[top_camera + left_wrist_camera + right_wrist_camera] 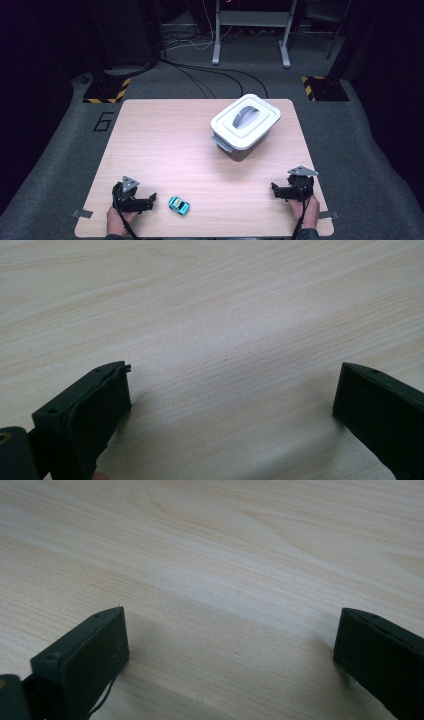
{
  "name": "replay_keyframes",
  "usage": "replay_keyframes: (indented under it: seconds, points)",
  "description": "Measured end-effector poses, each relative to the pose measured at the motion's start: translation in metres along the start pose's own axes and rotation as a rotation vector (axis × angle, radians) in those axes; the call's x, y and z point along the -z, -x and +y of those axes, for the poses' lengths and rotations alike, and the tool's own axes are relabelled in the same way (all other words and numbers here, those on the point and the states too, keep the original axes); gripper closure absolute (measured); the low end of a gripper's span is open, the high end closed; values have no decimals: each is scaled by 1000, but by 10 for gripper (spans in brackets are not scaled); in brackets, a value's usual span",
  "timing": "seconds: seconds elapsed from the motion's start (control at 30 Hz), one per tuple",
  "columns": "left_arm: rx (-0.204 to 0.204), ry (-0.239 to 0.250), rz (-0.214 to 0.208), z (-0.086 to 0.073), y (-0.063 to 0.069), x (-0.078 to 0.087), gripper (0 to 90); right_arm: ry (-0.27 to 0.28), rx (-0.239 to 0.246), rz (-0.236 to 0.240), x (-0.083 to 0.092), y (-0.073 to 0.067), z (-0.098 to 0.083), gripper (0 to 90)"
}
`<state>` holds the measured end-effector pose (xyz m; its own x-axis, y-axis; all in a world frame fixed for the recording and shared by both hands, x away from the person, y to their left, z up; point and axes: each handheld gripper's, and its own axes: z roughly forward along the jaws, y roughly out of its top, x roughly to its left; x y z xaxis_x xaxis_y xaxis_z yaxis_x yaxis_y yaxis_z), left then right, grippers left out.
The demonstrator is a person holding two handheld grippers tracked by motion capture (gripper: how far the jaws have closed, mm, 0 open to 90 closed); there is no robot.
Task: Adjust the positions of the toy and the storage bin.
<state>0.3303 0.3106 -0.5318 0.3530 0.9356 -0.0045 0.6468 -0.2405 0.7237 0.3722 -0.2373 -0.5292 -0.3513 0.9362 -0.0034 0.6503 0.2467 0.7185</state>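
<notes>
A small turquoise toy car (pixel 178 205) lies near the front edge of the light wooden table (pixel 165 145). Just left of it rests my left gripper (pixel 148 201), held by a hand, its jaws wide open and empty. In the left gripper view the left gripper (pixel 232 385) has only bare wood between its jaws. At the front right my right gripper (pixel 276 190) also rests low on the table, open. The right gripper (pixel 230 630) has nothing between its jaws in its own view. A white lidded box (pixel 244 125) with a grey handle stands at the back right.
Grey carpet surrounds the table, with a "6" marked on the floor (pixel 103 121) at the left. Cables (pixel 210 75) and black-and-yellow striped stand bases (pixel 106 91) lie beyond the far edge. A metal frame (pixel 250 35) stands at the back.
</notes>
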Motion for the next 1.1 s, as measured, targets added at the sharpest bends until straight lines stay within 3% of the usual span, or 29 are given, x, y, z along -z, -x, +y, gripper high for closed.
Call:
replay_keyframes:
  seconds: [0.33, 0.6, 0.7, 0.77, 1.0, 1.1]
  points:
    - [1, 1, 0, 0, 0, 0, 15, 3, 17, 1, 1, -2, -1, 0]
    - [0, 0, 0, 0, 0, 0, 15, -19, 15, 52, 4, -10, 5, 0]
    - [0, 1, 0, 0, 0, 0, 15, -20, 46, 83, 7, -27, 8, 0]
    - [0, 0, 0, 0, 0, 0, 15, -19, 34, 117, 7, -34, 10, 0]
    - [0, 0, 0, 0, 0, 0, 15, -33, 53, 164, 8, -57, 13, 0]
    - [0, 1, 0, 0, 0, 0, 15, -31, 84, 182, 9, -72, 16, 0]
